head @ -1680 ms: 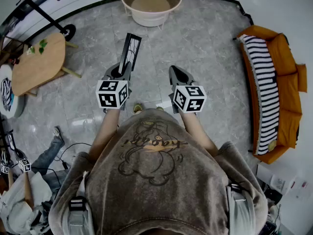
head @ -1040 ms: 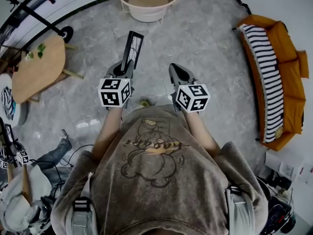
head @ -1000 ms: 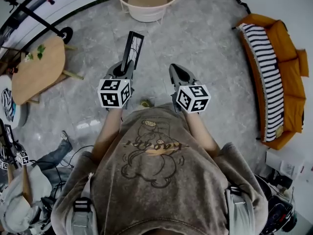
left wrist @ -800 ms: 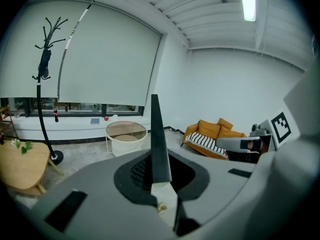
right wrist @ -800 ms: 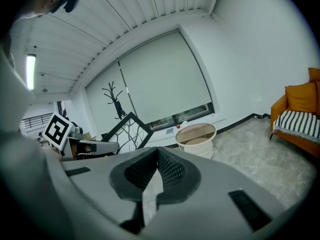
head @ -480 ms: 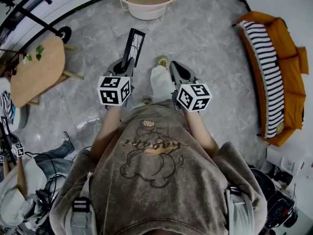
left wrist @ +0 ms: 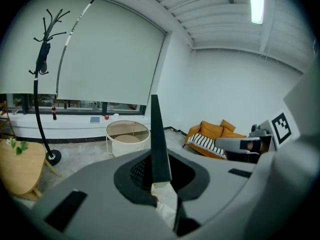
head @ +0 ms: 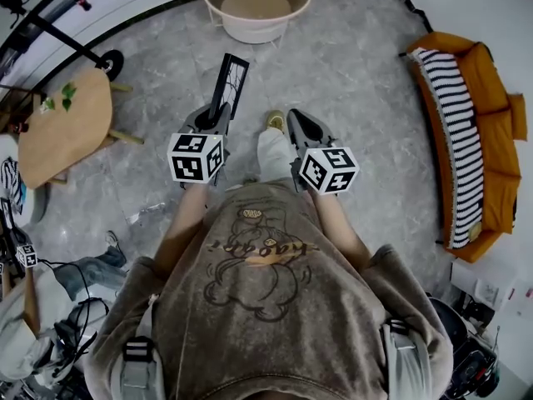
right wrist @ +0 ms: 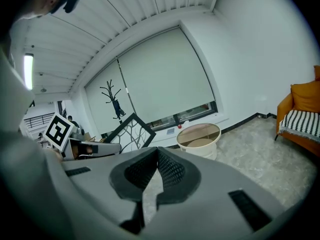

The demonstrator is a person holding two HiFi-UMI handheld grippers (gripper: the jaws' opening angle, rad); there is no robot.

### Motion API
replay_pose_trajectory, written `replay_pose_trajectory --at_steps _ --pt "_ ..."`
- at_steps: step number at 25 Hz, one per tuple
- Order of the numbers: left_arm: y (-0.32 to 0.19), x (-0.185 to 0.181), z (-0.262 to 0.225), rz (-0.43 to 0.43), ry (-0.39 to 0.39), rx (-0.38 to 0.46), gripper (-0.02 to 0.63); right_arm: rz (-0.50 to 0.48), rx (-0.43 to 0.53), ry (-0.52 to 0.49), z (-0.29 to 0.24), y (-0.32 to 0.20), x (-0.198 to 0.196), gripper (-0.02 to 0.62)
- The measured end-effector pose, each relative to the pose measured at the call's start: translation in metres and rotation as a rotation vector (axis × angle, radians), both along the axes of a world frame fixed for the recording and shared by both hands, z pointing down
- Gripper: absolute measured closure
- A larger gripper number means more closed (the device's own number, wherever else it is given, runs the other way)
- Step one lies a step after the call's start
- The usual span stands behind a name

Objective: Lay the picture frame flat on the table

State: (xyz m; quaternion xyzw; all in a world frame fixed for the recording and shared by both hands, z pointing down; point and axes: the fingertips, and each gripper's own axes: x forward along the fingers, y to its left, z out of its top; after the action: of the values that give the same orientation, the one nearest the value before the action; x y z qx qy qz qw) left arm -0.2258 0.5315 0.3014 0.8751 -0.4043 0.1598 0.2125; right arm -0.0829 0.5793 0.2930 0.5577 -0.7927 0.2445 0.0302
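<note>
The picture frame (head: 228,84) is black with a white branch pattern. It stands on edge in the air above the floor, and my left gripper (head: 215,117) is shut on its lower end. In the left gripper view the frame (left wrist: 157,139) shows edge-on as a thin dark blade rising from between the jaws. My right gripper (head: 297,121) is held level beside it, shut with nothing between its pads. From the right gripper view the frame (right wrist: 129,132) and the left gripper (right wrist: 95,147) show at the left, apart from my right gripper (right wrist: 156,160).
A round white side table (head: 256,7) stands ahead on the grey stone floor. A wooden table (head: 62,123) is at the left, and an orange sofa (head: 470,132) with a striped cushion at the right. The wearer's leg and shoe (head: 273,136) show between the grippers. A coat stand (left wrist: 42,99) stands by the window.
The wearer's leg has stepped forward between the grippers and the floor has shifted below. Both grippers keep their pose, with the frame still held.
</note>
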Motion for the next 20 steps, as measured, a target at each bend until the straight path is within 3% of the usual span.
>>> replay_pose_trajectory --at_steps 20 --pt "-0.080 0.048 0.011 0.018 0.002 -0.022 0.561 0.018 -0.030 0.002 0.016 -0.082 0.050 0.576"
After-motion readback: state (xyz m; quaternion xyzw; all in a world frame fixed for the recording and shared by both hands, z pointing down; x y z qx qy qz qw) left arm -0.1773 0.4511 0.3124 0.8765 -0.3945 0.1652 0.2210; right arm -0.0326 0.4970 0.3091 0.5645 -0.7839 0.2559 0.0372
